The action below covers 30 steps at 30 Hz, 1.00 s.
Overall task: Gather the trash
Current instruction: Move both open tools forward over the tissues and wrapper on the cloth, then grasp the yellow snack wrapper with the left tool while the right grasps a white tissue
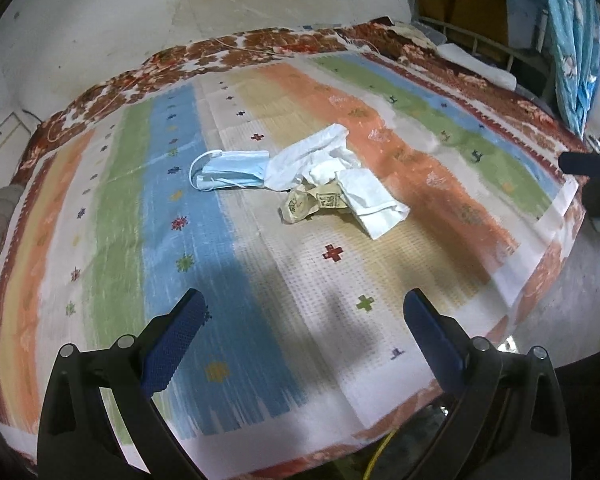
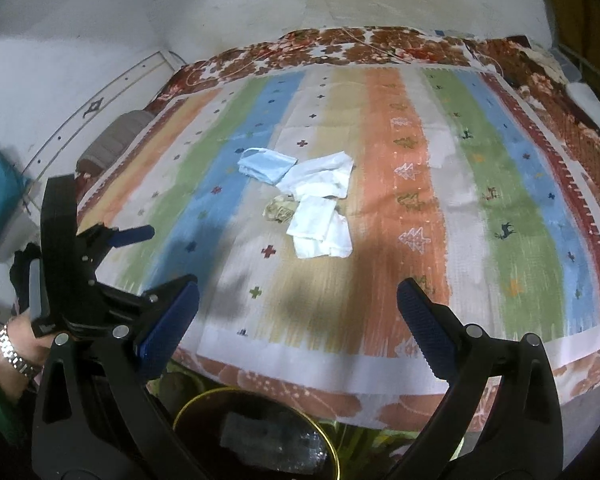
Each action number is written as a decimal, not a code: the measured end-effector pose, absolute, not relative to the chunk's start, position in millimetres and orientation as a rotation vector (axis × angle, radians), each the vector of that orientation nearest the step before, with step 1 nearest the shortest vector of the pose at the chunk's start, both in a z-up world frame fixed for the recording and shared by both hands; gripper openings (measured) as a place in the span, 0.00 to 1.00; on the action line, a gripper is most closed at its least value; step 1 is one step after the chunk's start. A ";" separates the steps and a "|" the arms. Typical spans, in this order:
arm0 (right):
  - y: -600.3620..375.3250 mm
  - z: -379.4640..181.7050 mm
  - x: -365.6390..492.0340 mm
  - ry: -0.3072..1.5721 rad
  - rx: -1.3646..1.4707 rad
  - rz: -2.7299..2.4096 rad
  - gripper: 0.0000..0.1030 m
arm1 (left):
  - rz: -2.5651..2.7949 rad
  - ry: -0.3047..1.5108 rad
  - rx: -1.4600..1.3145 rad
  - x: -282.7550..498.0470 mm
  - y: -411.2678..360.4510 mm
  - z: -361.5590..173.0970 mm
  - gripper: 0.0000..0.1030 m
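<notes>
Nothing can be read. The crumpled yellowish wrapper [image 1: 314,204] near the middle of the striped mat [image 1: 140,208] bears dark print, too blurred to make out in either view.

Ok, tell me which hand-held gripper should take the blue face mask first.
Left, probably. The face mask lies on the pile's left side, nearer the left hand-held gripper, which is open. The right hand-held gripper, also open, would have to cross the white tissues.
</notes>
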State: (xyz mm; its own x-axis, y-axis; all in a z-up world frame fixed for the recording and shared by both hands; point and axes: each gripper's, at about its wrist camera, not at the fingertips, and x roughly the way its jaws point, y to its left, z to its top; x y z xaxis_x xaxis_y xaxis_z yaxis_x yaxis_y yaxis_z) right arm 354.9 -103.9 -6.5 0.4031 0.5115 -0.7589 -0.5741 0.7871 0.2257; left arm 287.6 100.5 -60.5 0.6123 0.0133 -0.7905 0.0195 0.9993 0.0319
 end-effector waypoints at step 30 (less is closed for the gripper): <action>-50.5 -96.7 447.2 1.156 0.041 0.673 0.61 | -0.083 0.977 0.112 366.5 116.5 -119.5 0.94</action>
